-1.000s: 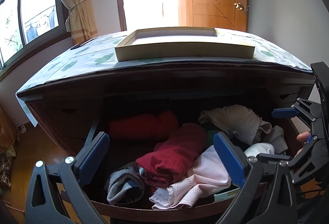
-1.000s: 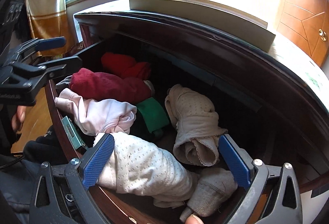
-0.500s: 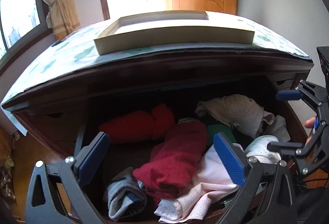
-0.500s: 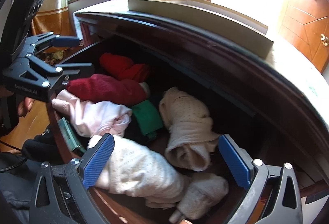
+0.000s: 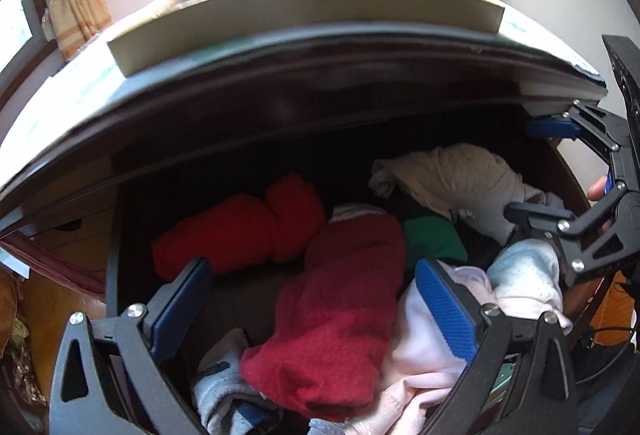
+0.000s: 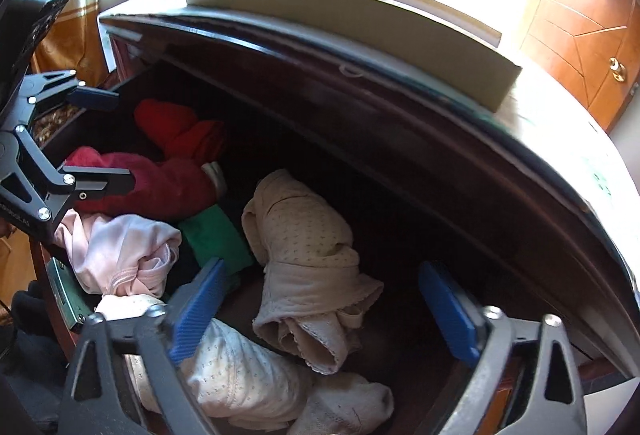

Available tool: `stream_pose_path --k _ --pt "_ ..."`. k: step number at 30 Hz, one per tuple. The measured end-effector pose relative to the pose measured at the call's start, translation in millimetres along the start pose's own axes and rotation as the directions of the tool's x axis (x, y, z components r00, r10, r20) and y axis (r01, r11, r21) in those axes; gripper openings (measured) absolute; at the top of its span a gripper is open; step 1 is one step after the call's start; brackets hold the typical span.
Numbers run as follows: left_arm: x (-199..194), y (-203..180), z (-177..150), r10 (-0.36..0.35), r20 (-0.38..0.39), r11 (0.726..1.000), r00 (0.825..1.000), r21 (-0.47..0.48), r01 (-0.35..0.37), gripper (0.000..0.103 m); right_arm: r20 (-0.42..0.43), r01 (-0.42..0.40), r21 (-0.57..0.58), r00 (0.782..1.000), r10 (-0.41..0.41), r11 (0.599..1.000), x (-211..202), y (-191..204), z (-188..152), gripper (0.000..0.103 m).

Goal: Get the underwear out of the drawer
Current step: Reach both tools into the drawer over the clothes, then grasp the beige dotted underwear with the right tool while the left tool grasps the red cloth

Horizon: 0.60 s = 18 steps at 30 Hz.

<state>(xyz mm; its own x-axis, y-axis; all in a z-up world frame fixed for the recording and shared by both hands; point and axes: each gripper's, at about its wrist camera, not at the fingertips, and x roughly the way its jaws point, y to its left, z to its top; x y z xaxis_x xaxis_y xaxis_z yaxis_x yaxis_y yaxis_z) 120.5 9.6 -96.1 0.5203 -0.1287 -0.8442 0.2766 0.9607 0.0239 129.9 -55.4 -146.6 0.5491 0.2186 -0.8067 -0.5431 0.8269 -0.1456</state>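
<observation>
The dark wooden drawer (image 6: 404, 267) stands pulled out, full of crumpled clothes. Beige dotted underwear (image 6: 304, 247) lies in its right part, directly ahead of my right gripper (image 6: 322, 315). That gripper's jaws are closing, with the cloth between the blue pads (image 6: 196, 315) but not pressed by them. My left gripper (image 5: 316, 307) is open and hovers over a dark red garment (image 5: 340, 315). The right gripper (image 5: 544, 171) also shows beside the beige underwear (image 5: 448, 175), and the left gripper (image 6: 98, 139) shows at the drawer's left end.
Also in the drawer are a bright red roll (image 5: 240, 231), a green piece (image 6: 216, 235), pink cloth (image 6: 124, 255), a white dotted garment (image 6: 240, 371) and a grey sock-like bundle (image 5: 224, 391). A cream tray (image 5: 304, 11) sits on the overhanging dresser top. A wooden door (image 6: 580, 35) stands behind.
Both grippers have tipped down and moved closer over the drawer. The right gripper's jaws have narrowed around the beige underwear. The left gripper now hangs over the dark red garment.
</observation>
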Motion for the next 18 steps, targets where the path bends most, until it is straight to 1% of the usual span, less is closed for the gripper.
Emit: stream_pose_path --k 2,3,4,5,7,10,11,13,15,17,18 --pt "6 1 1 -0.020 -0.033 1.000 0.999 0.004 0.021 0.102 -0.027 -0.001 -0.011 1.000 0.000 1.000 6 0 3 0.082" --pt "9 2 1 -0.033 -0.049 0.999 0.998 0.003 0.033 0.102 -0.040 -0.006 -0.015 0.999 0.006 1.000 9 0 3 0.076" --pt "12 3 1 -0.046 -0.065 0.999 0.997 0.000 0.046 0.099 -0.055 -0.007 -0.017 0.998 0.006 1.000 12 0 4 0.074" --pt "15 4 1 -0.052 -0.075 0.999 0.996 -0.002 0.052 0.096 -0.069 -0.005 -0.019 0.998 0.004 1.000 16 1 6 0.074" --pt "20 3 1 -0.062 -0.100 0.998 0.993 0.006 0.063 0.095 -0.097 -0.010 -0.023 0.995 0.007 1.000 22 2 6 0.074" --pt "24 2 -1 -0.084 -0.123 0.996 0.989 0.011 0.086 0.090 -0.139 -0.019 -0.030 0.990 0.015 0.999 30 3 6 0.074" --pt "26 0 -2 -0.088 -0.135 0.996 0.987 0.018 0.092 0.087 -0.146 -0.020 -0.038 0.989 0.014 0.999 32 5 6 0.074" --pt "30 -3 -3 -0.109 -0.171 0.993 0.979 0.031 0.116 0.084 -0.169 -0.020 -0.054 0.986 0.011 0.998 37 8 4 0.074" --pt "34 -6 -4 -0.113 -0.195 0.991 0.974 0.047 0.125 0.084 -0.191 -0.024 -0.051 0.981 0.014 0.998 42 9 6 0.073" --pt "35 -8 -5 -0.109 -0.206 0.991 0.973 0.054 0.123 0.082 -0.207 -0.034 -0.043 0.978 0.024 0.998 46 8 6 0.070" --pt "38 -10 -5 -0.109 -0.209 0.991 0.972 0.058 0.124 0.080 -0.217 -0.036 -0.042 0.976 0.026 0.998 49 8 6 0.065"
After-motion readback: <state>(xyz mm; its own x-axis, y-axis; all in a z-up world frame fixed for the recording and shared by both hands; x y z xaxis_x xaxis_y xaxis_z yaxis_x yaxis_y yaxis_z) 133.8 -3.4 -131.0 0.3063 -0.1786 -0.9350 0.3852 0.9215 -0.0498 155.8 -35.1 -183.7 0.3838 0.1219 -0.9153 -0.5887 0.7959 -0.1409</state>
